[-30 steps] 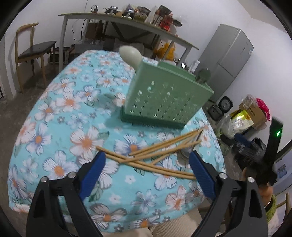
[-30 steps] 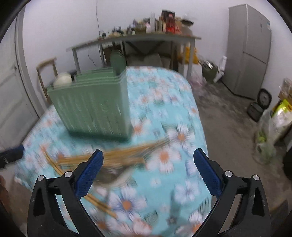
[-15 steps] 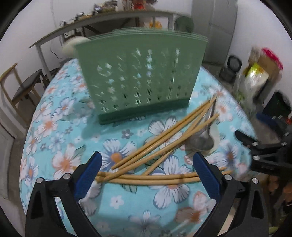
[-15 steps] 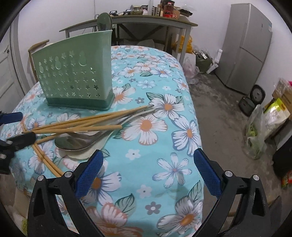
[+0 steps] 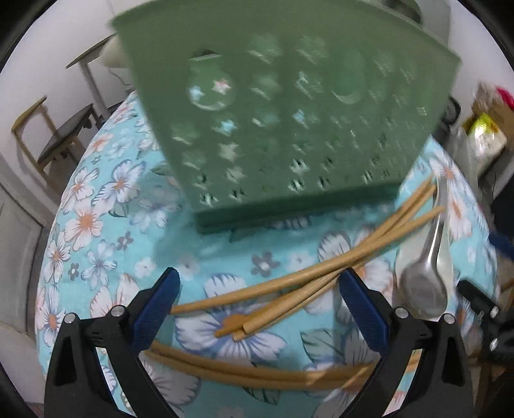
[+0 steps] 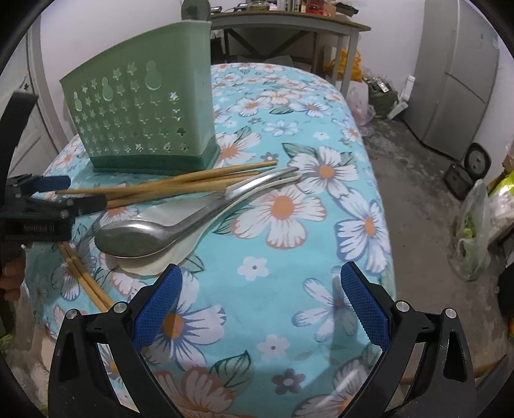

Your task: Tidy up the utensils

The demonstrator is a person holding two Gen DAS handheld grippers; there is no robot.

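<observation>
Left gripper (image 5: 257, 299) low over the tabletop (image 5: 96, 205), jaws spread wide, nothing between them but a loose fan of wooden chopsticks (image 5: 308, 279) lying flat on the floral cloth. Ends of several sticks right between the blue pads, two more crossing underneath, closer to the gripper body. Straight ahead of the left gripper, filling the top of its view and blurred: green perforated utensil caddy (image 5: 289, 109), standing upright on the cloth. Off to the right of the left gripper, a steel spoon (image 5: 424, 286), bowl toward the camera, handle running up alongside the chopstick tips.

Right gripper (image 6: 258, 295) also released, pads well apart, hovering over bare flowered cloth with nothing held. Ahead and to its left, the steel spoon nested on a white ceramic spoon (image 6: 160, 260), both handles angled toward the chopstick bundle. Caddy beyond them, further left, its base just beside the sticks. Left gripper visible at the far left edge of the right view, down at the chopstick ends. Grey fridge (image 6: 456, 77) far off to the right, cluttered side table (image 6: 289, 22) behind.
</observation>
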